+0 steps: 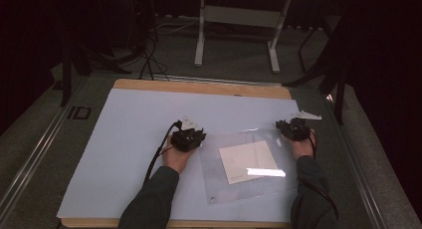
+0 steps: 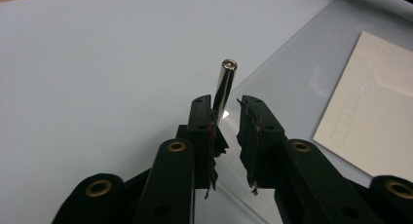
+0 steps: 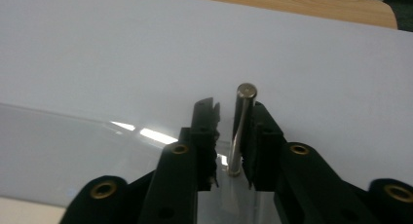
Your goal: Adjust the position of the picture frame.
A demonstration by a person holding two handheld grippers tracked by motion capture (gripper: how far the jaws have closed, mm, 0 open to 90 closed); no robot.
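A clear plastic sheet [image 1: 249, 186] lies on the right half of the mat with a cream card [image 1: 247, 162] under it. A short metal pin [image 2: 225, 85] stands upright at the sheet's far left corner. My left gripper [image 1: 189, 138] [image 2: 226, 104] has that pin between its jaws; the pin leans on the left pad and a gap shows to the right pad. At the far right corner, another metal pin [image 3: 241, 126] stands between the jaws of my right gripper [image 1: 293, 128] [image 3: 234, 109], close against the right pad and apart from the left one.
A pale blue mat [image 1: 134, 154] covers a wooden table [image 1: 199, 87]. A small fitting [image 1: 212, 199] sits at the sheet's near left corner. Beyond the table stand a white frame [image 1: 236, 20] and floor cables [image 1: 149, 55].
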